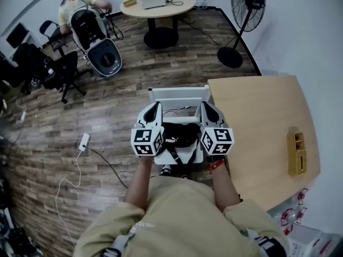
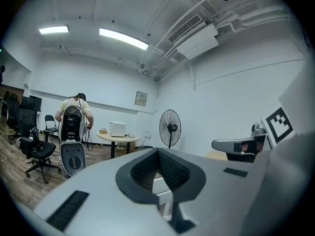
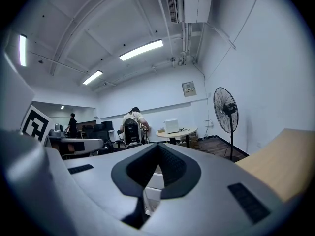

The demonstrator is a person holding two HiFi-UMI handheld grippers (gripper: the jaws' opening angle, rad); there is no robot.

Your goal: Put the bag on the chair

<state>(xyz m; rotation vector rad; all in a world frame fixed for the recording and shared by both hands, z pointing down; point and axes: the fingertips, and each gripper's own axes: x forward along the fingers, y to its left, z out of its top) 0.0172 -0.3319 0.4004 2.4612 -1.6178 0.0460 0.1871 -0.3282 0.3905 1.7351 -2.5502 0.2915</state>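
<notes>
The bag (image 1: 179,134) is lying on the seat of the white chair (image 1: 179,96), a black lump sitting squarely in the middle, with a strap trailing toward the seat's front edge. It looks to be resting on the seat alone, so the placing itself is probably done. The left gripper (image 1: 155,107) and right gripper (image 1: 206,106) are hovering side by side above the seat, one at each side of the bag. Both are pointing forward toward the chair back rather than down at the bag. Each gripper's jaws are pressed together with nothing between them; in the gripper views only the room and a bit of white chair are showing past the tips. So the bag is sitting below and between the two grippers, apart from both. The chair is standing just beside the wooden table (image 1: 257,122), within easy reach of the person.
</notes>
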